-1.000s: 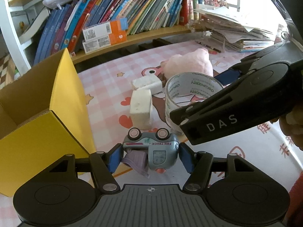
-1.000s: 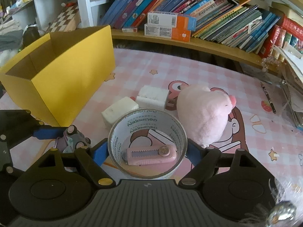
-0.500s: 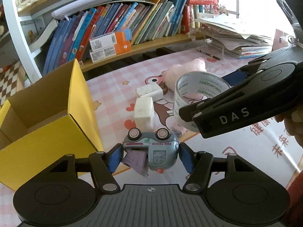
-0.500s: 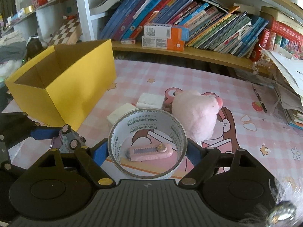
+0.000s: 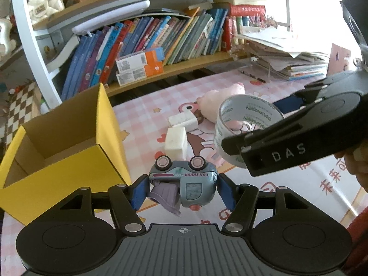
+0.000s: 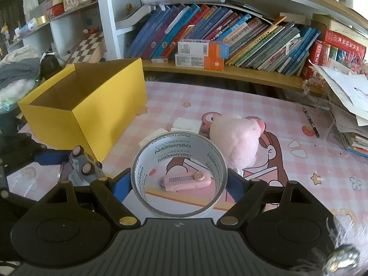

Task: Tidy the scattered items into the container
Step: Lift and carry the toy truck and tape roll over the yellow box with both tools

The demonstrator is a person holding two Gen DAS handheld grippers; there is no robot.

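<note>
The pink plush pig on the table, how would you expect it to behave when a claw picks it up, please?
The plush pig looks soft and rounded, so it would probably squash between the pads. It is likely light for its bulk. Its fuzzy surface should resist slipping, and it seems unlikely to roll.

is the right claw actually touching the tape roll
Touching. The right wrist view shows the right claw with a blue pad pressed against each side of the tape roll, holding it lifted above the table.

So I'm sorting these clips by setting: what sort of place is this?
Most likely a child's room or study at home: leaning picture books on a shelf, a pink cartoon tablecloth, and a plush toy.
</note>
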